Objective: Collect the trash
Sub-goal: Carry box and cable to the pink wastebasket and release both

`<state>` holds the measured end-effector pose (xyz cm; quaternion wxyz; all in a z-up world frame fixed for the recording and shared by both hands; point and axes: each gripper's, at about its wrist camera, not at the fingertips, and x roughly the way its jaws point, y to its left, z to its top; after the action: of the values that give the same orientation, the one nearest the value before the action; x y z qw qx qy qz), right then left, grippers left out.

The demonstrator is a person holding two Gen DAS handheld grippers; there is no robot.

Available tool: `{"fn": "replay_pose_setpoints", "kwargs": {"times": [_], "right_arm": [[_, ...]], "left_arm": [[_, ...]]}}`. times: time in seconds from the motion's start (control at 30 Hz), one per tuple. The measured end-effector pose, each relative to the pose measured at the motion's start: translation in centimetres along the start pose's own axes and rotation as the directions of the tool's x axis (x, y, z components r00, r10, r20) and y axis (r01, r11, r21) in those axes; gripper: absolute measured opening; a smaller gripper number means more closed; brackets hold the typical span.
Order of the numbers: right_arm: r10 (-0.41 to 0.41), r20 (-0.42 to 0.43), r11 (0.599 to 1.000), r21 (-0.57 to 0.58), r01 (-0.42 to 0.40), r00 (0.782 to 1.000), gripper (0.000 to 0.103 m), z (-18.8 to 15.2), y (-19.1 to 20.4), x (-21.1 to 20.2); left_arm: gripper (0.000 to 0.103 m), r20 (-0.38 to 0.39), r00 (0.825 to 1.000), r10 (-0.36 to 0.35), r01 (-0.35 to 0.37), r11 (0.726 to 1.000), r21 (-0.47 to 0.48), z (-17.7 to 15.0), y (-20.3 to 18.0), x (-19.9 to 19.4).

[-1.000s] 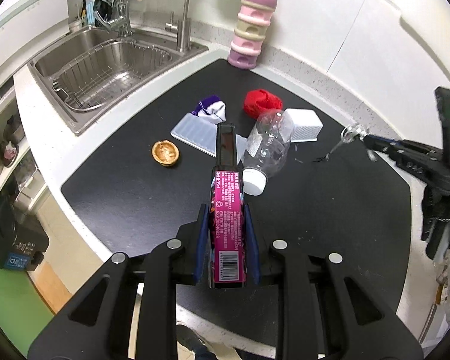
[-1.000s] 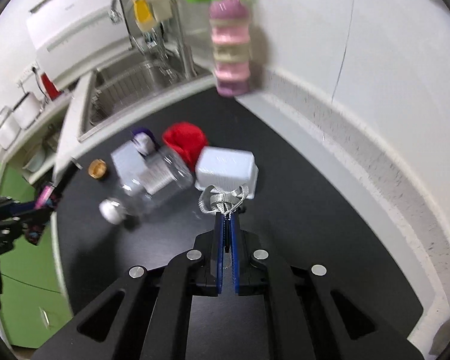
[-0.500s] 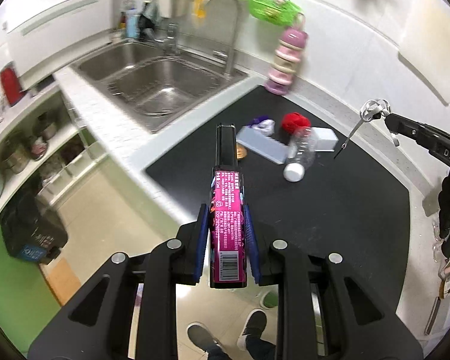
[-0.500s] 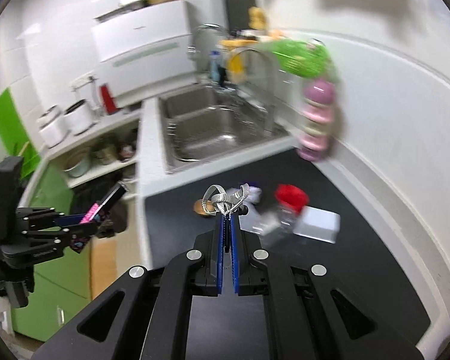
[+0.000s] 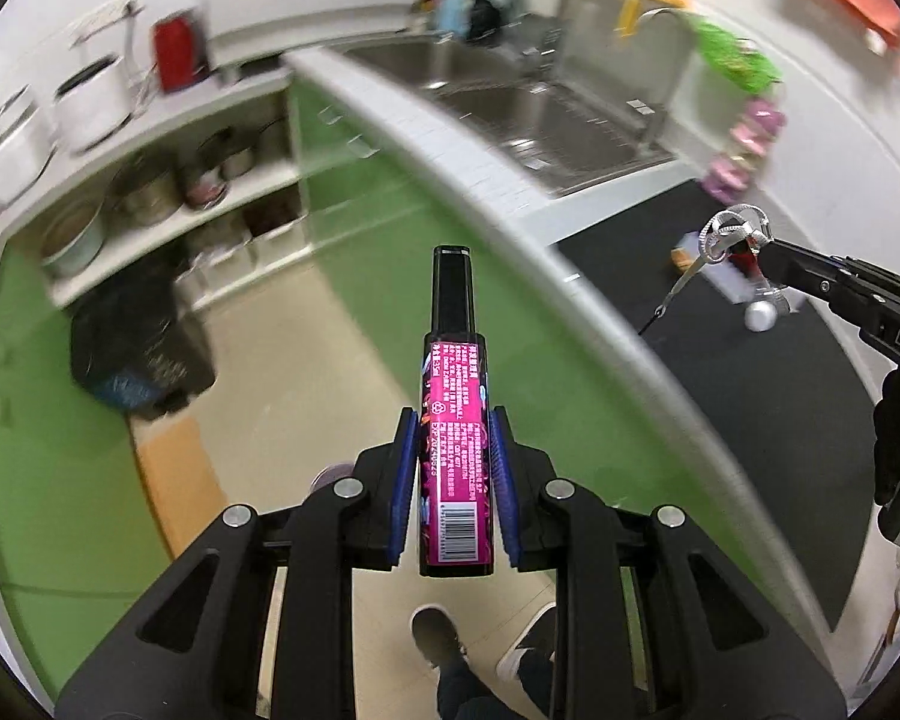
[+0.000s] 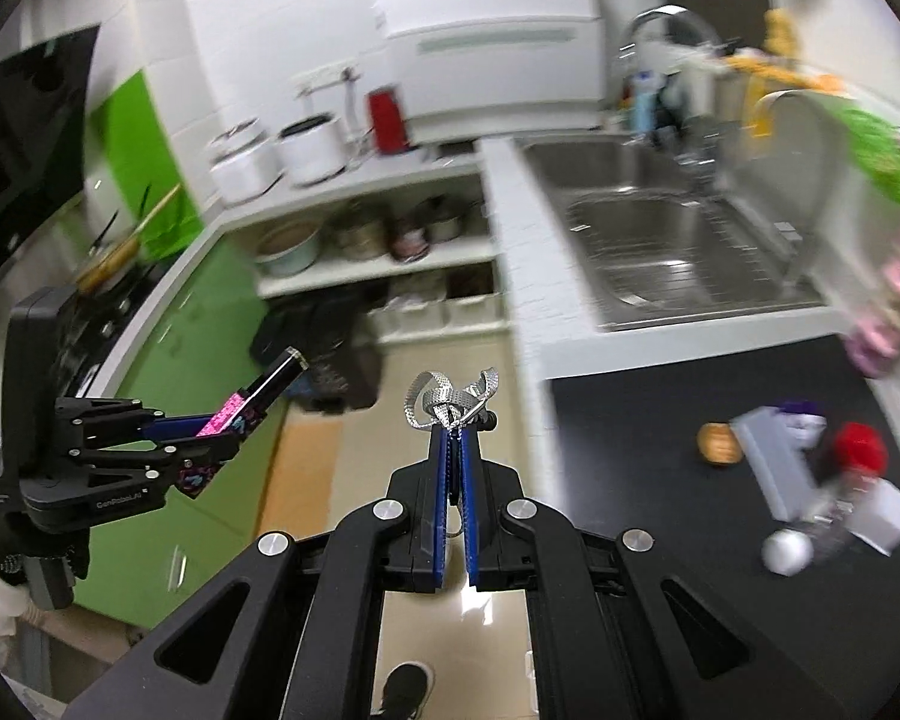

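left gripper (image 5: 453, 474): jaws pinched on the pink-and-black box (image 5: 453, 420) at its barcode end; box is held lengthwise, black end pointed away, out over the floor (image 5: 306, 372).
right gripper (image 6: 453, 456): jaws pressed together on a crumpled silver wrapper (image 6: 447, 402); wrapper is seen sticking out past the tips. Same wrapper is seen at the tip in the left wrist view, with a thin strand hung below it.
person: shoes (image 5: 444, 636) are seen on the floor below the left gripper; a gloved hand (image 6: 6, 546) is seen behind the left gripper body.
floor: beige tile, bounded by green cabinet fronts (image 5: 48, 480).
bin: dark bin with black bag (image 5: 138, 348) is stood on the floor by the open shelves, ahead of the box tip.
desk (image 6: 660, 420): black mat, off to the right; left on it are a clear bottle with white cap (image 6: 810, 534), a white box (image 6: 882, 513), a red item (image 6: 861, 450), a walnut shell (image 6: 719, 443), a flat white tray (image 6: 771, 462). All blurred.
shelves (image 6: 390, 258): pots and bowls are stored there.
sink (image 6: 678, 240): steel, beyond the desk; tap at its far side.
far wall: white appliance, red kettle, two white cookers on the upper counter.
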<state>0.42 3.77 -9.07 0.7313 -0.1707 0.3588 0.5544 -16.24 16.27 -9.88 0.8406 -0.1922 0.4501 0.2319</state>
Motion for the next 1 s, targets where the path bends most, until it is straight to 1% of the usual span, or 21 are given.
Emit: {"fn": "replay_pose_setpoints", "kwargs": {"times": [0.07, 0.1, 0.13, 0.23, 0.33, 0.4, 0.53, 0.6, 0.67, 0.83, 0.9, 0.93, 0.97, 1.0], "right_arm": [[0.027, -0.035, 0.999, -0.026, -0.028, 0.999, 0.004, 0.0, 2.0, 3.0], [0.037, -0.046, 0.999, -0.032, -0.038, 0.998, 0.004, -0.3, 2.6, 3.8], [0.050, -0.068, 0.998, -0.044, -0.053, 0.996, 0.004, -0.5, 3.6, 5.7], [0.074, -0.117, 0.994, -0.069, -0.083, 0.990, 0.004, -1.4, 5.6, 10.4], [0.089, -0.169, 0.991, -0.082, -0.104, 0.982, 0.004, -2.8, 6.8, 15.3], [0.093, -0.201, 0.990, -0.088, -0.112, 0.975, 0.004, -3.9, 7.4, 18.4], [0.094, -0.263, 0.988, -0.096, -0.123, 0.960, 0.004, -6.5, 8.1, 24.4], [0.090, -0.285, 0.987, -0.103, -0.124, 0.954, 0.004, -7.7, 8.3, 26.7], [0.089, -0.306, 0.986, -0.106, -0.126, 0.948, 0.004, -8.9, 8.3, 28.8], [0.086, -0.339, 0.986, -0.107, -0.129, 0.937, 0.004, -11.1, 8.1, 32.3], [0.086, -0.351, 0.985, -0.109, -0.131, 0.932, 0.004, -11.8, 8.1, 33.4], [0.085, -0.356, 0.985, -0.110, -0.132, 0.931, 0.004, -12.1, 8.1, 34.0], [0.084, -0.364, 0.985, -0.112, -0.133, 0.928, 0.004, -12.6, 8.3, 34.7], [0.084, -0.370, 0.985, -0.112, -0.134, 0.925, 0.004, -12.8, 8.4, 35.3]], "left_arm": [[0.024, -0.025, 1.000, 0.014, -0.015, 0.999, -0.032, -1.1, 2.3, 1.2], [0.024, -0.040, 0.999, 0.022, -0.024, 0.999, -0.046, -1.8, 3.6, 2.0], [0.024, -0.051, 0.998, 0.026, -0.029, 0.998, -0.056, -2.4, 4.4, 2.6], [0.024, -0.098, 0.995, 0.036, -0.045, 0.995, -0.085, -4.5, 7.5, 5.7], [0.024, -0.143, 0.989, 0.035, -0.050, 0.994, -0.101, -6.5, 10.0, 9.7], [0.024, -0.173, 0.984, 0.032, -0.051, 0.993, -0.110, -8.0, 11.7, 13.0], [0.024, -0.220, 0.975, 0.018, -0.048, 0.990, -0.133, -10.5, 14.2, 18.6], [0.024, -0.239, 0.971, 0.005, -0.041, 0.989, -0.144, -11.8, 15.4, 21.6], [0.024, -0.247, 0.969, -0.007, -0.032, 0.988, -0.151, -12.7, 16.0, 23.8], [0.025, -0.254, 0.967, -0.028, -0.015, 0.986, -0.166, -14.9, 17.6, 28.7], [0.040, -0.258, 0.965, -0.036, -0.011, 0.984, -0.179, -15.5, 18.2, 30.3], [0.065, -0.255, 0.966, -0.043, -0.005, 0.982, -0.186, -15.6, 18.4, 30.8], [0.086, -0.244, 0.968, -0.052, 0.002, 0.980, -0.198, -15.8, 18.7, 31.3], [0.088, -0.235, 0.970, -0.062, 0.012, 0.978, -0.208, -15.9, 19.0, 31.5]]}}
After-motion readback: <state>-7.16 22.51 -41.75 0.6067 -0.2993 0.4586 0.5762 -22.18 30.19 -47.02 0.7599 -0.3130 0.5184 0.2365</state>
